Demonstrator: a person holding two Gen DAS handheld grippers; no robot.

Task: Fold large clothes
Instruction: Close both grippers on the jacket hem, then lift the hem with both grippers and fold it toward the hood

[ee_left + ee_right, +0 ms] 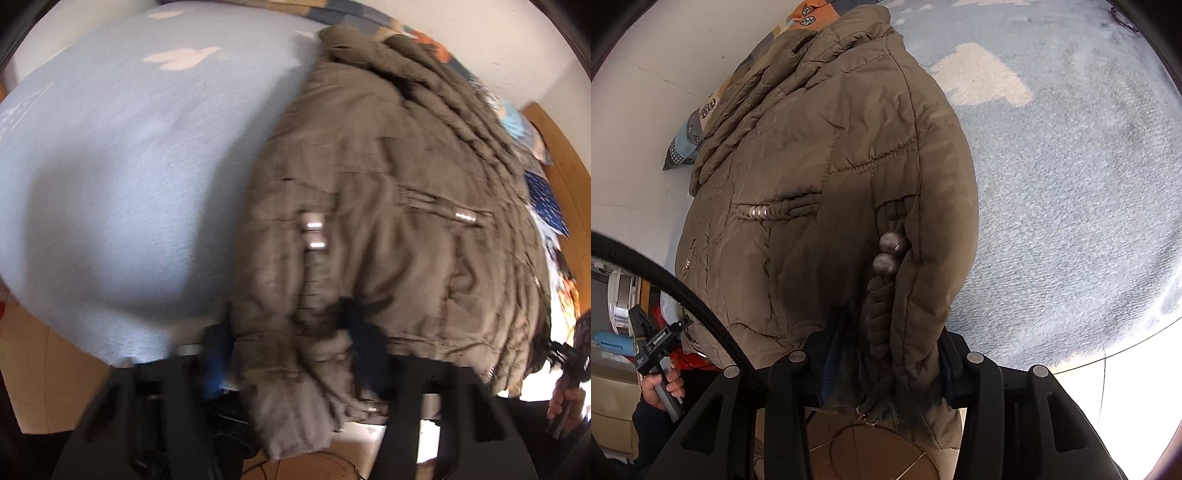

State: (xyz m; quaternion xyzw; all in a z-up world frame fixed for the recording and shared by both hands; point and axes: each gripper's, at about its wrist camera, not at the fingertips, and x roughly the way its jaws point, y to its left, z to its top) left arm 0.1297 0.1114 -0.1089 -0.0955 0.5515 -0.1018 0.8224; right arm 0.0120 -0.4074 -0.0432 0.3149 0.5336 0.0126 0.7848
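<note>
Both tongs — left gripper [291, 354], right gripper [886, 369] — clamped on the jacket [388, 221] hem, bunched thick, lifted off the blanket [129, 184] for folding.

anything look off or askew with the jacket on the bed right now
Slightly. The olive padded jacket lies rumpled on the light blue bed cover, its hem hanging past the bed's near edge. The left gripper and right gripper each pinch that bunched hem. No damage shows.
</note>
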